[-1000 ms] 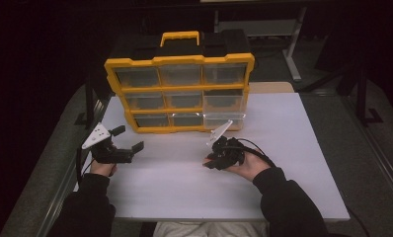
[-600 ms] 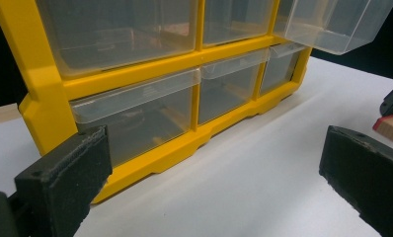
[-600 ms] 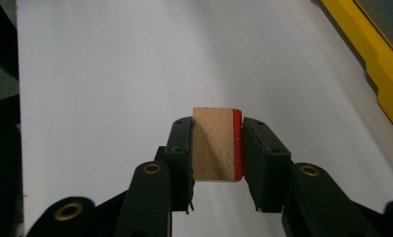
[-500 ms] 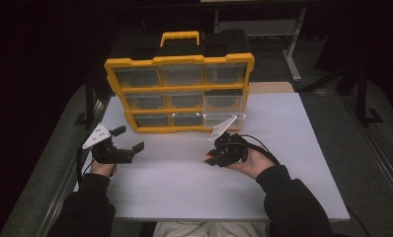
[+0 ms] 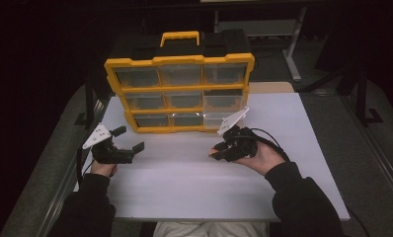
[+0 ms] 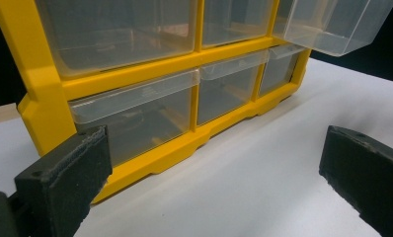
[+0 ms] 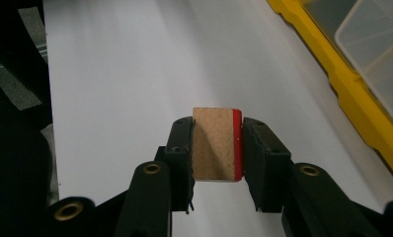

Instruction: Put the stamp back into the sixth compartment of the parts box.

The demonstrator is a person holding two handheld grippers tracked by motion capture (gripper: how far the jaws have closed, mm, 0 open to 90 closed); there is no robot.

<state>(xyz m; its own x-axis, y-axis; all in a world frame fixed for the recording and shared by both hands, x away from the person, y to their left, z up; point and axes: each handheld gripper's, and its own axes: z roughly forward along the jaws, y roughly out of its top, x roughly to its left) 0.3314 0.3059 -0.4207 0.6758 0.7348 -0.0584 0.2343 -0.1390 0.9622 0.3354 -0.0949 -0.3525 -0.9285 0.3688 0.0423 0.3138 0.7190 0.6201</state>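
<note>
On the counter, high view: a yellow organizer [image 5: 179, 94] with clear drawers stood upright at the upper middle of the frame on the white counter [image 5: 194, 187].
Left tool, high view: the left tool [image 5: 130, 147] sat at the lower left of the frame, jaws spread wide and holding nothing, aimed toward the organizer's bottom row.
Right tool, high view: the right tool [image 5: 218, 152] lay at middle right in the person's hand, just below the organizer's lower right corner, with something small at its tip.
Left gripper view: the black jaws stood far apart at the bottom corners; the organizer [image 6: 150, 89] spread across the upper frame, and one clear drawer [image 6: 333, 24] jutted forward at the upper right.
Right gripper view: the right tool [image 7: 216, 143] pinched a small tan block with a red face [image 7: 216, 143] at the frame's centre, above bare counter; the organizer's yellow edge [image 7: 342, 74] ran down the upper right.
Step in hand, as a judgement: the block seemed bound for the pulled-out drawer.
Doing it well: keep the pinch firm, lift clear of the drawer's front lip, centre over the opening, then release low.
</note>
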